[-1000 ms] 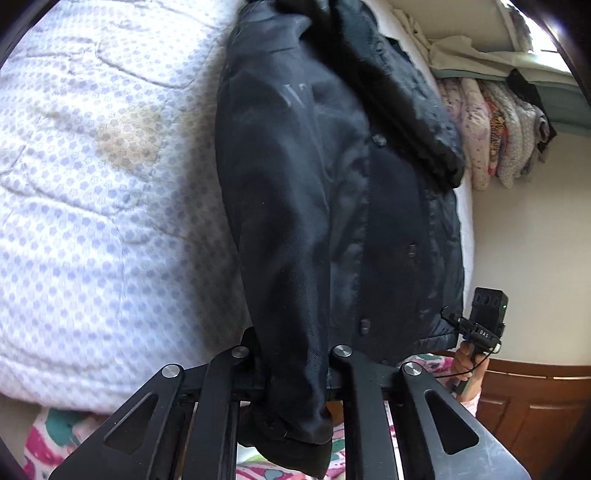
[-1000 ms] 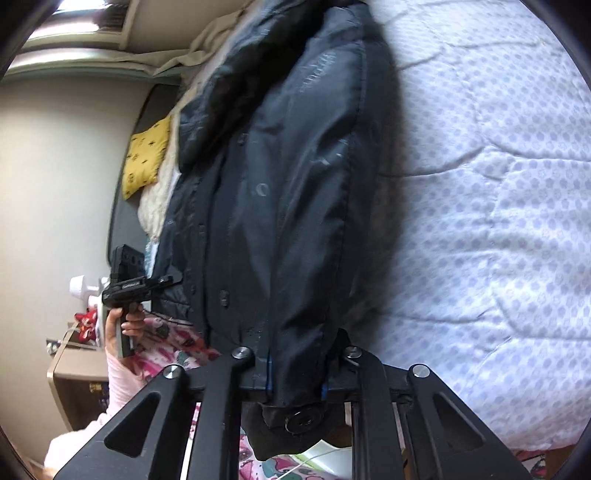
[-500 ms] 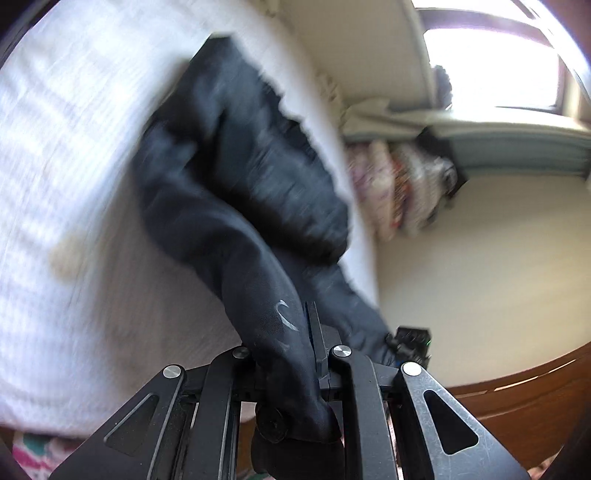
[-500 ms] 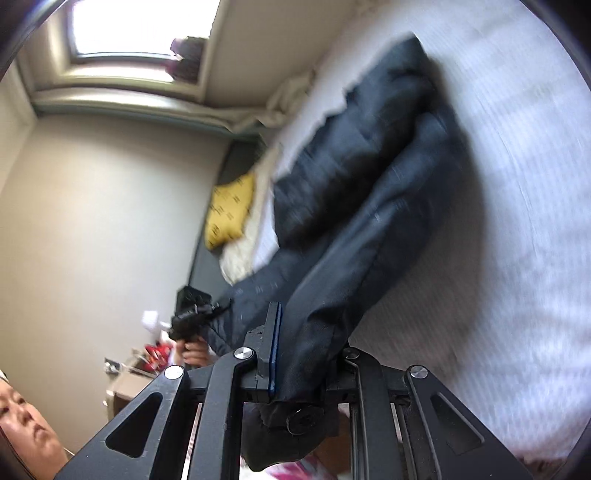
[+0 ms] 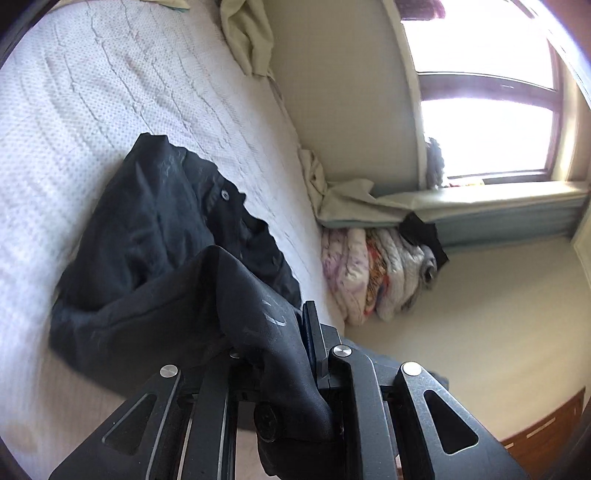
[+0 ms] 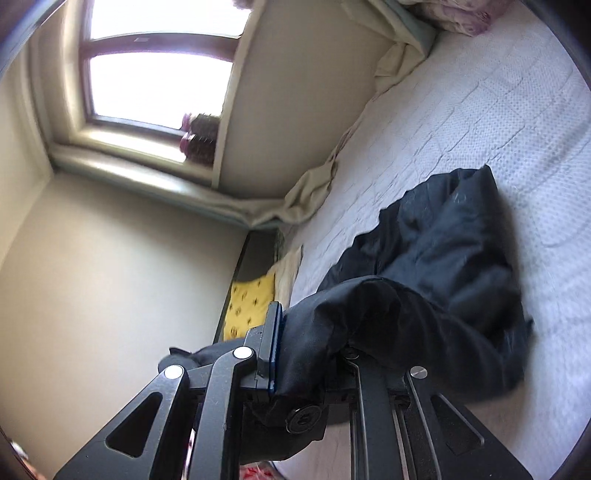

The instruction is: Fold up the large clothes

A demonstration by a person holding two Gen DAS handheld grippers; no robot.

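A large black jacket (image 5: pixel 155 236) lies partly on the white quilted bed (image 5: pixel 92 85); its lower part is lifted and doubled back over the rest. My left gripper (image 5: pixel 273 354) is shut on the jacket's hem corner, with a snap button hanging below the jaws. In the right wrist view the jacket (image 6: pixel 443 258) bunches on the bed (image 6: pixel 498 92), and my right gripper (image 6: pixel 314 354) is shut on the other hem corner. Both grippers hold the cloth above the near edge of the bed.
A stack of folded quilts (image 5: pixel 380 273) sits at the bed's end under a window sill (image 5: pixel 498 195). A cream sheet (image 5: pixel 251 33) bunches along the wall. A yellow pillow (image 6: pixel 251 299) lies by the dark headboard. A wooden cabinet (image 5: pixel 546 439) is at the lower right.
Both grippers have lifted the jacket's hem off the bed edge and carried it up and forward over the jacket. The views tilted from the flat jacket to the wall and window.
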